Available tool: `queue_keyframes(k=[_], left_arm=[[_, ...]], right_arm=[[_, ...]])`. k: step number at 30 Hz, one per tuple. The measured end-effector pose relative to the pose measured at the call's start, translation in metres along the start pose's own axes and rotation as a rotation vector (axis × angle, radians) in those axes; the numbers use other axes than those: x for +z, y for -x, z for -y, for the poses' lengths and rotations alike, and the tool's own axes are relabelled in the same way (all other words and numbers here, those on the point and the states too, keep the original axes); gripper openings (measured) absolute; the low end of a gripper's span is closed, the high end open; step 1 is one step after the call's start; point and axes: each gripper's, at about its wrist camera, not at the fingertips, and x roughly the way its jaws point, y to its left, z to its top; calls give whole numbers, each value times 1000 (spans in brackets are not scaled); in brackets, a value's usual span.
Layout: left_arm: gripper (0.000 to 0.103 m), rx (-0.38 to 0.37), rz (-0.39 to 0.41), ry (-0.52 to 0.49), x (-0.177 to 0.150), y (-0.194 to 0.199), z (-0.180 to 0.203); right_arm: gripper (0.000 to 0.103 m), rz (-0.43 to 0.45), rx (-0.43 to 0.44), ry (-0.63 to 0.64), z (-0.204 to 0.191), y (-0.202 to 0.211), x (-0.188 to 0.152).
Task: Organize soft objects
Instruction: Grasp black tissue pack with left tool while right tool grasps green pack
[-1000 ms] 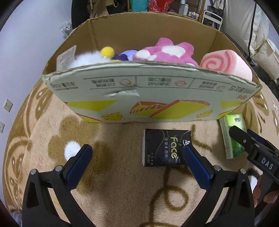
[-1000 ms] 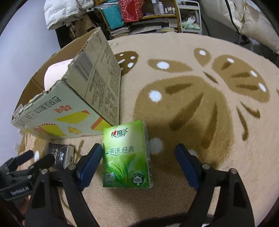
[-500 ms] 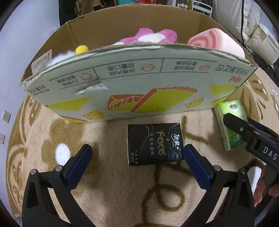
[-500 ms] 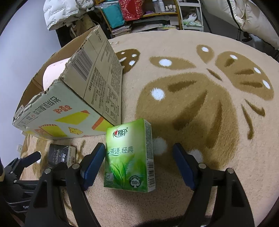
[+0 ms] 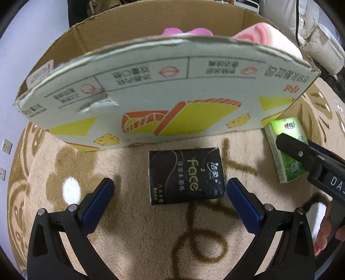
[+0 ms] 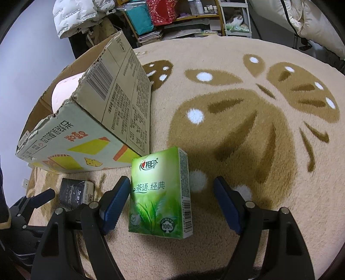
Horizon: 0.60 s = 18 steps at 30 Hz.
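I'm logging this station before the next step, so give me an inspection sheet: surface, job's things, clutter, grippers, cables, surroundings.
Surface: beige rug with brown pattern.
Job's things: black tissue pack and green tissue pack lie flat beside the cardboard box; pink plush and pink roll cushion inside.
Clutter: nothing seen.
Grippers: left gripper open around the black pack; right gripper open, left pad at the green pack's edge.
Cables: nothing seen.
Surroundings: shelves, white padded jacket.

Plush rug (image 5: pixel 133 237), glossy tissue pack (image 5: pixel 186 175)
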Motion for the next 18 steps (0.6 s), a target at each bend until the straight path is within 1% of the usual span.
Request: queue_keyframes(k=[4, 9, 10, 11, 13, 14, 15, 16, 17, 18], left_arm=[[103, 3, -2, -11, -2, -6, 11], [102, -6, 6, 0, -2, -9, 15], [101, -6, 10, 0, -2, -9, 15], [99, -6, 14, -1, -3, -9, 15], [85, -13, 16, -2, -3, -10, 14], [82, -17, 14, -1, -3, -10, 15], [76, -23, 10, 2, -3, -11, 15], [68, -30, 7, 7, -4, -13, 15], [64, -39, 6, 17, -4, -14, 14], [64, -47, 7, 24, -4, -14, 14]], right_arm=[[83, 1, 3, 3, 0, 0, 0], [78, 2, 15, 7, -1, 0, 1], [77, 2, 17, 10, -2, 0, 1], [75, 3, 18, 12, -3, 0, 1], [72, 4, 19, 18, -5, 1, 1], [69, 5, 20, 23, -7, 1, 1], [68, 6, 25, 28, -8, 1, 0], [62, 5, 34, 35, -10, 1, 0], [58, 4, 41, 41, -11, 1, 0], [58, 5, 37, 48, -13, 1, -1]])
